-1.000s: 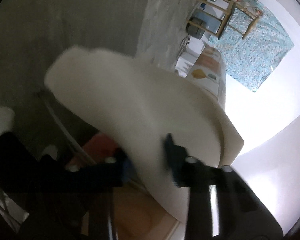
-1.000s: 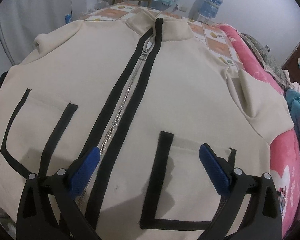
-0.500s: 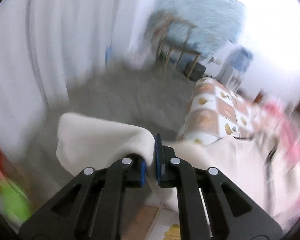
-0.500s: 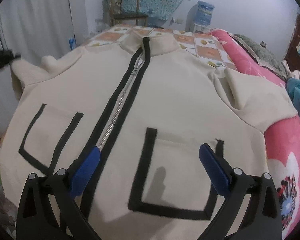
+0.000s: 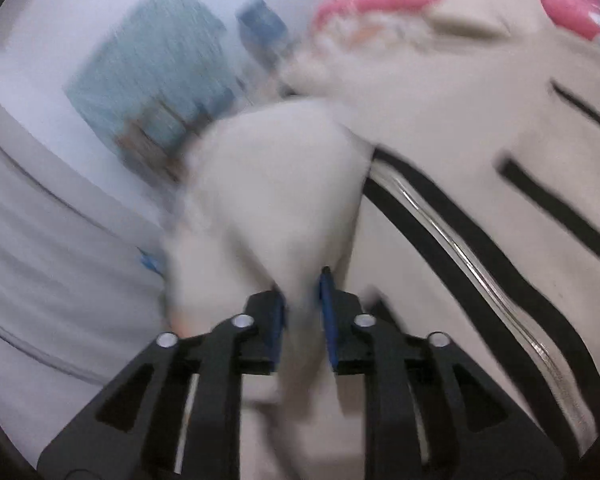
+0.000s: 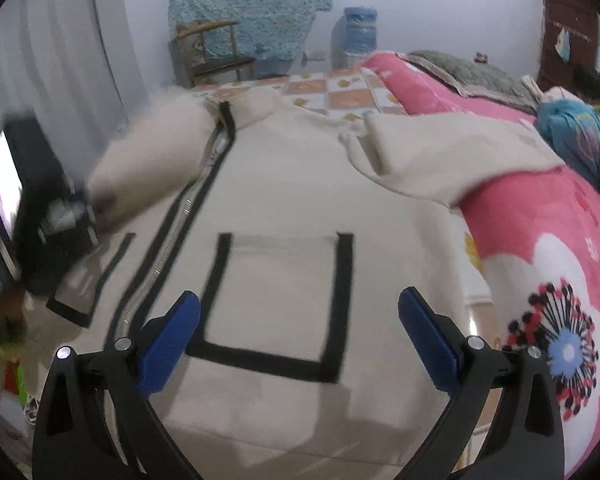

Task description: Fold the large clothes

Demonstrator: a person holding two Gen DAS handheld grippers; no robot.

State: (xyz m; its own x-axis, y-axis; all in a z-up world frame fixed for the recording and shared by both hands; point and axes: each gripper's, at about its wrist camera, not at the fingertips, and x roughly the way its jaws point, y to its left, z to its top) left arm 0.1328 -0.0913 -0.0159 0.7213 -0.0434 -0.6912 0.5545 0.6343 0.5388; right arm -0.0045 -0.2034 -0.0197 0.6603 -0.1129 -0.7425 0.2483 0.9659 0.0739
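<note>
**Cream jacket spread on the bed, one sleeve carried over its front**

We see the bed (image 6: 540,248) first, covered with a pink flowered blanket, and beyond its far end a checked sheet (image 6: 332,96) with orange squares. Behind it stand a wooden chair (image 6: 212,52), a water bottle (image 6: 356,36) and a blue patterned cloth (image 6: 248,0) hanging on the wall.

Across the bed lies the jacket (image 6: 284,184), cream with black trim, front side up and zipped. Its zipper (image 6: 180,216) runs from the collar down towards us. A pocket outlined in black (image 6: 276,300) sits just ahead of our right gripper. The sleeve on the pink side (image 6: 440,160) lies folded across the shoulder, partly on the blanket.

The other sleeve (image 5: 268,200) is raised off the bed and draped over the jacket's front, close beside the zipper (image 5: 460,240) in the left wrist view. That view is badly blurred.

Our left gripper (image 5: 302,308) has the sleeve cloth between its blue pads (image 5: 277,320). Its jaws are narrow and have just been opening; we cannot tell whether the pads press on the cloth.

Our right gripper (image 6: 300,320) hovers above the pocket with its jaws spread wide and nothing between them.
</note>
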